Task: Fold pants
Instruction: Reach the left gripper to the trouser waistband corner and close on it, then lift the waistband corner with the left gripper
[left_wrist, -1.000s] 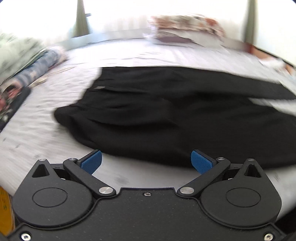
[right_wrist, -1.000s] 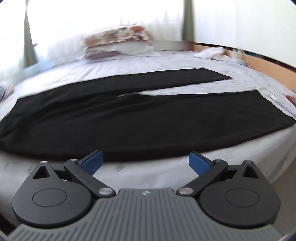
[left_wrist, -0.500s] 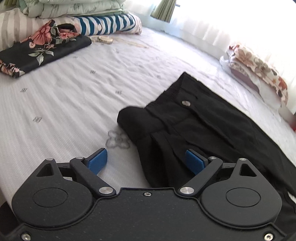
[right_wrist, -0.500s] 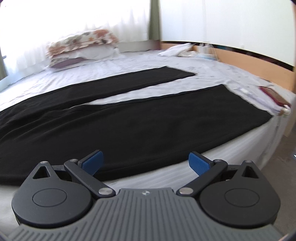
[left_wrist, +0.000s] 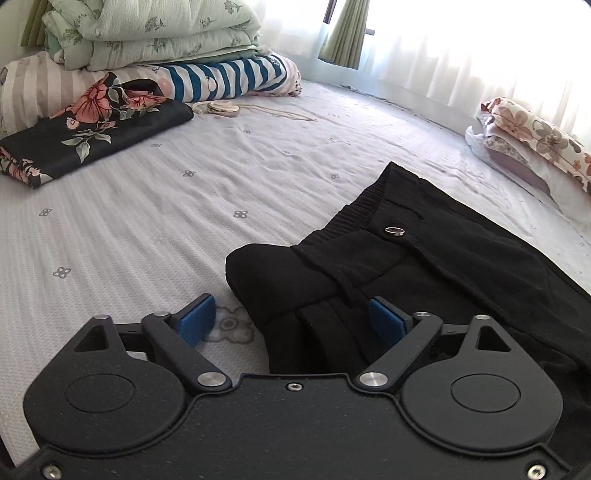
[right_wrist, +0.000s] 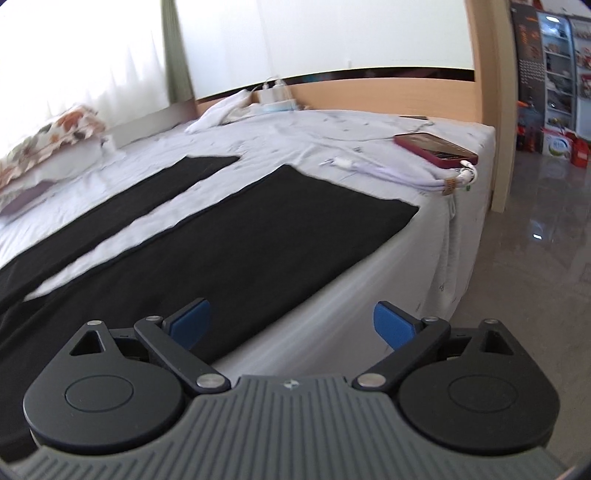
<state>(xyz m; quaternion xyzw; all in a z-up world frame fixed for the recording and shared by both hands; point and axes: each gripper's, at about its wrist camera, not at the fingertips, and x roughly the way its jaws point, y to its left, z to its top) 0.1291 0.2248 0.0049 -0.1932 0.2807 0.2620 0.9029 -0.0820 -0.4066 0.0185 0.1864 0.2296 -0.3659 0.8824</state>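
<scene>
Black pants (left_wrist: 424, 273) lie flat on the white bed. The waistband with a metal button (left_wrist: 394, 230) shows in the left wrist view. My left gripper (left_wrist: 291, 319) is open just above the near waistband corner, which sits between its blue pads. In the right wrist view the two legs (right_wrist: 240, 236) spread apart, with the near leg's hem (right_wrist: 406, 214) by the bed edge. My right gripper (right_wrist: 291, 325) is open and empty over the near leg's front edge.
Folded quilts and a striped pillow (left_wrist: 229, 77) and a floral black cloth (left_wrist: 92, 129) lie far left. A floral pillow (left_wrist: 535, 136) sits by the window. A phone (right_wrist: 436, 147) and cable rest near the bed's corner; floor (right_wrist: 535, 277) lies to the right.
My left gripper swung left to the waistband end and came closer to its corner. My right gripper swung right toward the leg hems and bed edge. Both stayed open.
</scene>
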